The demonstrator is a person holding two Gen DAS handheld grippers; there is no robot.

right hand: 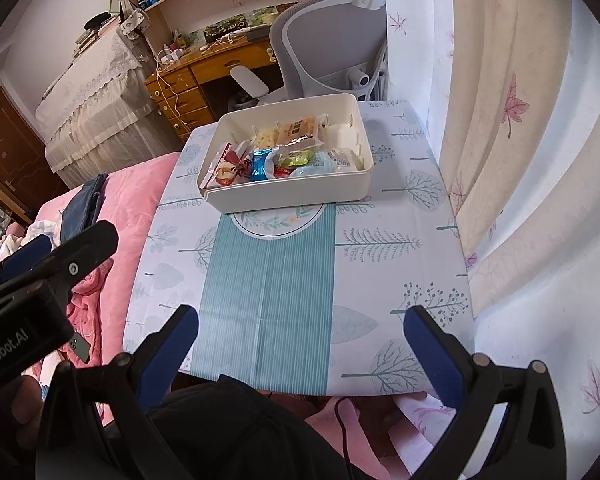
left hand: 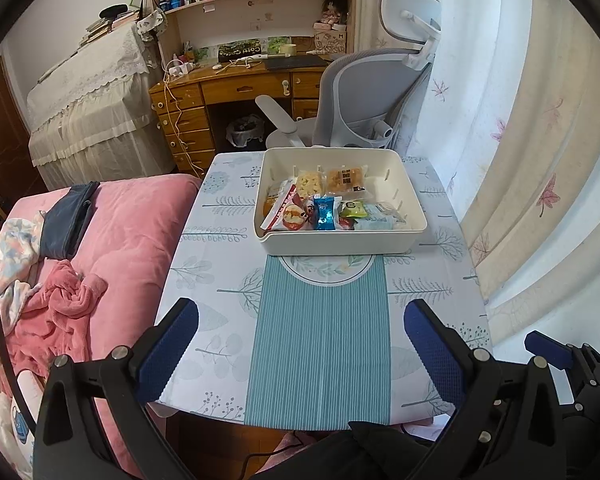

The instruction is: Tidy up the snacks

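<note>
Upper centre of frame, wrapped snacks (left hand: pixel 324 204) sat in the white bin (left hand: pixel 340 236). Left gripper (left hand: pixel 300 344) and right gripper (right hand: pixel 300 344) gaped empty. Packets likely light, crinkly, slippery; pinch sealed edges.

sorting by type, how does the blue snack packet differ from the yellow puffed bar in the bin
The blue snack packet is shiny, opaque and small, at the near side of the white bin. The yellow puffed bar is in clear wrap, larger, and lies by the far wall. Both are sealed and inside the bin.
</note>
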